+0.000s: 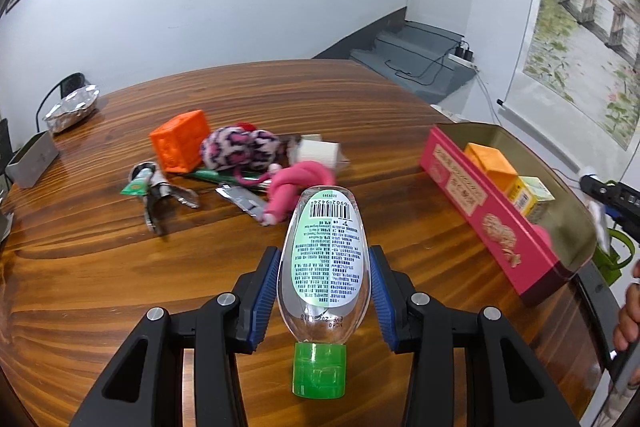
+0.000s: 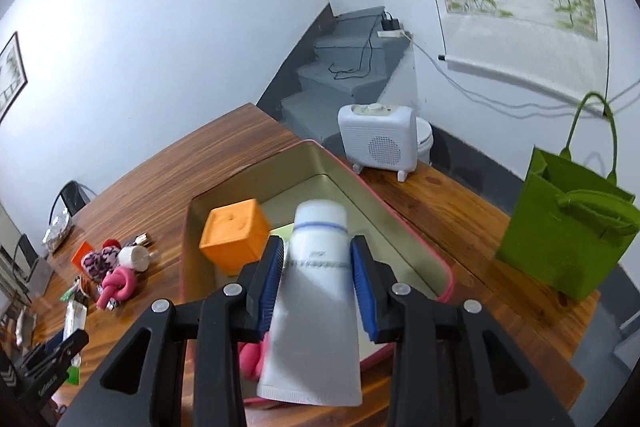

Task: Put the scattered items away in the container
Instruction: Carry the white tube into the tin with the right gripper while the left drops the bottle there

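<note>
The table [image 1: 120, 287] carries the pink tin [image 1: 496, 227] at its right edge, holding an orange cube [image 2: 234, 231]. Loose items cluster mid-table around a pink toy [image 1: 296, 187]. The left gripper [image 1: 324, 267] clamps a clear bottle [image 1: 326, 255]; the right gripper [image 2: 318, 259], over the tin, clamps a white tube [image 2: 316, 307].

Both views: even, bright indoor light from overhead, no harsh shadows. Soft glare streaks on the glossy wooden table [image 1: 120, 287]. Strong fisheye curvature; table edges and walls bow, corners vignette to black. Left wrist view: the clear bottle [image 1: 324, 267] is sharp, its label legible; the wall painting [image 1: 592, 27] at right is smeared. Right wrist view: the white tube [image 2: 316, 291] shows motion blur at its cap; painting equally soft.
</note>
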Tool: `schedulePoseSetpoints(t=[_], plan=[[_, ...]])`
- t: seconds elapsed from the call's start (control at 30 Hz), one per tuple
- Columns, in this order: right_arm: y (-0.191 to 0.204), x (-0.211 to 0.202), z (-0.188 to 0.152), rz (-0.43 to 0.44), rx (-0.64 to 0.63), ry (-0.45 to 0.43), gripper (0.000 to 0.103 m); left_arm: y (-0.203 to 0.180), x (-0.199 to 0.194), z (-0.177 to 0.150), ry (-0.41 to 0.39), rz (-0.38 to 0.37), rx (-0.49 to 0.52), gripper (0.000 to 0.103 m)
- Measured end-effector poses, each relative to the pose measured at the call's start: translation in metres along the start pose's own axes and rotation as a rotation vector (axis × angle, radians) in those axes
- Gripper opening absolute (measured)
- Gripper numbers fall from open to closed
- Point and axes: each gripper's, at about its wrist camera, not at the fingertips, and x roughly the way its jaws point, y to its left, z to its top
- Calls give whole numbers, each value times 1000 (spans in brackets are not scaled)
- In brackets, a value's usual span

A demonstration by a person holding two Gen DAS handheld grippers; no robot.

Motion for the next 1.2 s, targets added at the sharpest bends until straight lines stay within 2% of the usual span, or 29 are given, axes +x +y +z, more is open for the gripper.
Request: schedulePoseSetpoints(t=[0.17,0.63,0.87,1.1,1.17,1.2], plan=[[-12,-1,0,9,12,-14,38,-20,3,8,3,-17,21,45],[-33,-20,-15,50,7,-36,61,-118,21,41,21,-176,126,45],[-50,-27,-11,48,27,-43,63,-169,33,54,32,-246,175,45],[-65,-26,-10,40,47,-37,63,-202,41,63,26,-304,210,45],[-67,-25,-10,39,48,-33,63,-207,42,65,26,-311,218,46],[-67,-25,-10,39,49,-30,63,-208,43,66,29,-309,217,52]])
